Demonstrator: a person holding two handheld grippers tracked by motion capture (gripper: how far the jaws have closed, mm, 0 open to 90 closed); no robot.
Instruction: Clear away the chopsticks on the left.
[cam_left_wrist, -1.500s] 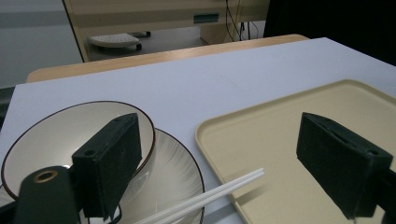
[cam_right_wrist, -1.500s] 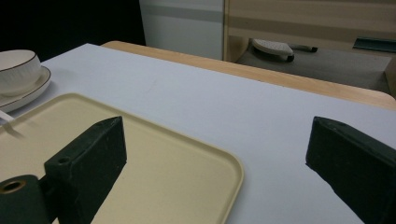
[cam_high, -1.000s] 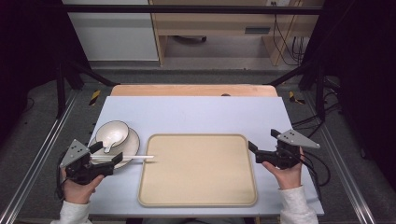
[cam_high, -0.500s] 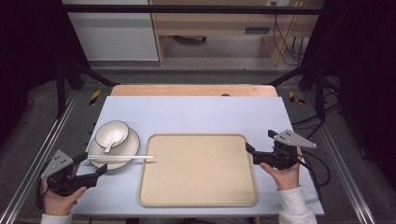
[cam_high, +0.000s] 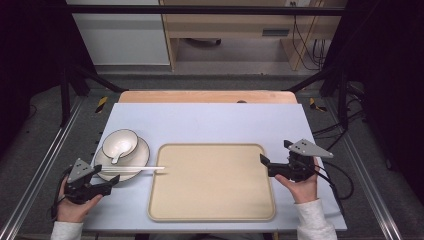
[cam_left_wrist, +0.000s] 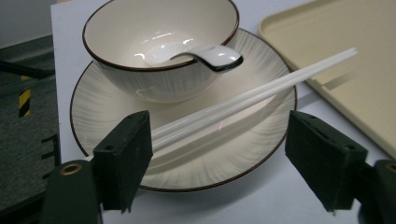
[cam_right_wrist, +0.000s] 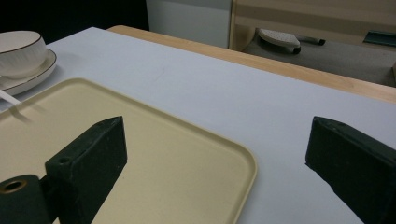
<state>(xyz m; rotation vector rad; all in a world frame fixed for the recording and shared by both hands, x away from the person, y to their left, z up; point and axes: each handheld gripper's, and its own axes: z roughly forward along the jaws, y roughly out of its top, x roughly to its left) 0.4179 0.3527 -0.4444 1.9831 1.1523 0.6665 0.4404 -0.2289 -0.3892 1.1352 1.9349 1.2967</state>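
A cream bowl (cam_high: 120, 143) with a white spoon (cam_left_wrist: 205, 53) in it stands on a striped plate (cam_high: 137, 155) at the table's left. A pair of white chopsticks (cam_high: 135, 169) lies across the plate's near rim, tips over the edge of the beige tray (cam_high: 212, 182). My left gripper (cam_high: 111, 183) sits low at the plate's near left side. Its jaws have just been closing and still stand apart. In the left gripper view the chopsticks (cam_left_wrist: 252, 95) run between the jaws, their near ends beside the left one. My right gripper (cam_high: 264, 162) is open over the tray's right edge.
The light blue table top (cam_high: 210, 122) stretches behind the tray, with a wooden strip (cam_high: 207, 96) along its far edge. Black frame posts and metal rails flank the table on both sides. Cables lie on the floor at the right.
My left gripper has drawn back to the left and sunk toward the table's near edge, and its jaws have narrowed. The right gripper, dishes and chopsticks have stayed put.
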